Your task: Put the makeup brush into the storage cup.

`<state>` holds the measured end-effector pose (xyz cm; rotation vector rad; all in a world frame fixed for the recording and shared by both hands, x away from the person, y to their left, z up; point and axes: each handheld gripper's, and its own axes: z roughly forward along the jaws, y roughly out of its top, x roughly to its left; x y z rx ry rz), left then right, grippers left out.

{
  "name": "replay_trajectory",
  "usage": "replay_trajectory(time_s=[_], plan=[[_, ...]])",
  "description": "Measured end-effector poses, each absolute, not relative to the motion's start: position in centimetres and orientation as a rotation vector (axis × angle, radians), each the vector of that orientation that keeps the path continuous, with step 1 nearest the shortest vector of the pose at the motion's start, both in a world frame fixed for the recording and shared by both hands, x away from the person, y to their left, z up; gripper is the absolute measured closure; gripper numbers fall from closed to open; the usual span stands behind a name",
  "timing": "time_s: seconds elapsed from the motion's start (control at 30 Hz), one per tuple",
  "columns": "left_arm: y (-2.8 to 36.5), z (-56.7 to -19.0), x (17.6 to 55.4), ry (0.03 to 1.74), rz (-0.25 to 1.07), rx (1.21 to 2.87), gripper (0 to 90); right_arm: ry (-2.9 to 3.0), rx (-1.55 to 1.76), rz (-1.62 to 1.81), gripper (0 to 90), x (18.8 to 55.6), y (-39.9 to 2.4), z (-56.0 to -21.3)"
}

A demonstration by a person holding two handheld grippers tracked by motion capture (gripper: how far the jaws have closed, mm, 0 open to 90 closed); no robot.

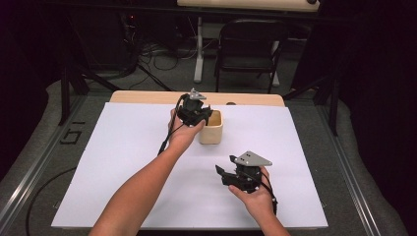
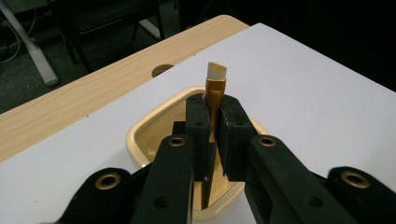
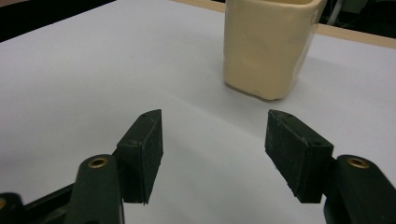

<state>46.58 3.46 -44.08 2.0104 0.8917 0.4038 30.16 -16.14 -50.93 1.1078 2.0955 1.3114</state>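
The left gripper [image 1: 202, 117] sat at frame centre, jaws clamped, forearm stretched diagonally up. The right gripper [image 1: 223, 173] hovered lower right, jaws spread apart.

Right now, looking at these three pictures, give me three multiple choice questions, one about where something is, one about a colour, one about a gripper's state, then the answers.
1. Where is the brush?
A. flat on the white sheet
B. over the cup's opening, between the left gripper's jaws
C. in the right gripper

2. What colour is the cup?
A. cream
B. blue
C. black

3. How do the right gripper's jaws stand?
A. shut on the cup
B. shut on the brush
C. open, nothing between them

Answers:
1 B: the left gripper view shows the left gripper clamped on the brush's golden handle above the cup.
2 A: its walls are pale cream in all views.
3 C: its own view shows bare white sheet between the pads.
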Motion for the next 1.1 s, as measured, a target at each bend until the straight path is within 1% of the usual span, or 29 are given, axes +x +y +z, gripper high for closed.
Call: replay_trajectory(time_s=[1.1], plan=[[3.6, -45.3, 46.6, 0.916, 0.39, 2.037, 83.7, 2.097, 1.106, 1.312, 37.0, 30.2, -16.1, -51.0]])
